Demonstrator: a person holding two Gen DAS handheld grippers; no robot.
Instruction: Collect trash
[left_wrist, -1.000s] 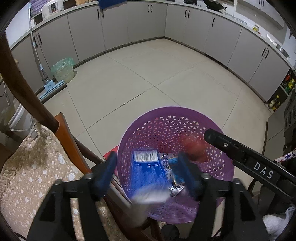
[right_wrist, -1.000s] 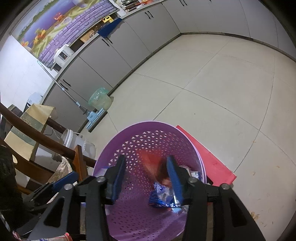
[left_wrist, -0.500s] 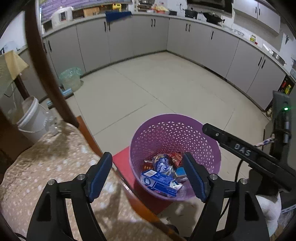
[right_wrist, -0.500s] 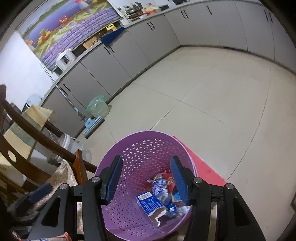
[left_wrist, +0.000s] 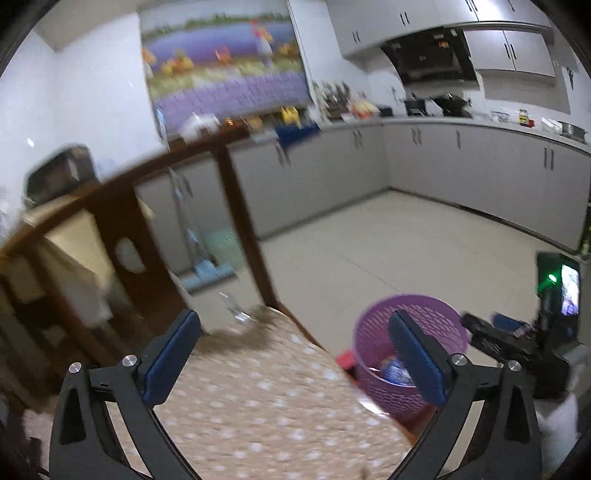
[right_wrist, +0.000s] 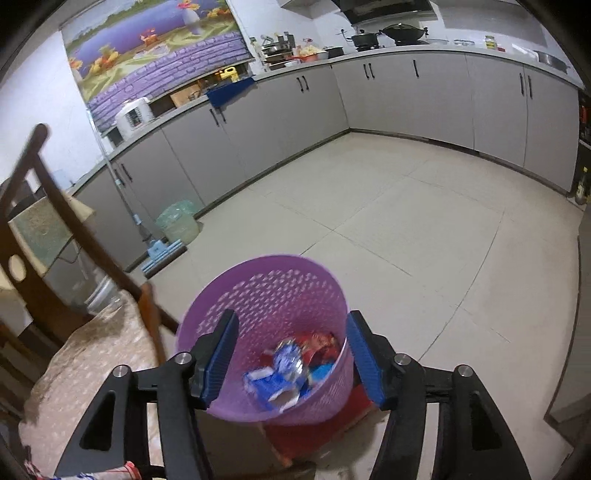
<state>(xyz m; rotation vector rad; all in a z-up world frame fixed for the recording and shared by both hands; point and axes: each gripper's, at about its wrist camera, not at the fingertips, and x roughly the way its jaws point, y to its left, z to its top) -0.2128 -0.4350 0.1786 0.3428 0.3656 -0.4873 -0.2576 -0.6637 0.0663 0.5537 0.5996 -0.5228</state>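
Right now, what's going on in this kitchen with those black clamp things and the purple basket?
A person is collecting trash with two hand-held grippers. The purple perforated plastic basket on the floor already holds blue and red wrappers. Both the left gripper and the right gripper are empty, their jaws having just been opening, beside a chair's beige spotted cushion.

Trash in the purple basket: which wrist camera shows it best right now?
The right wrist view: it looks down into the purple basket, showing the trash, blue and red wrappers. In the left wrist view, a gripper finger hides most of it.
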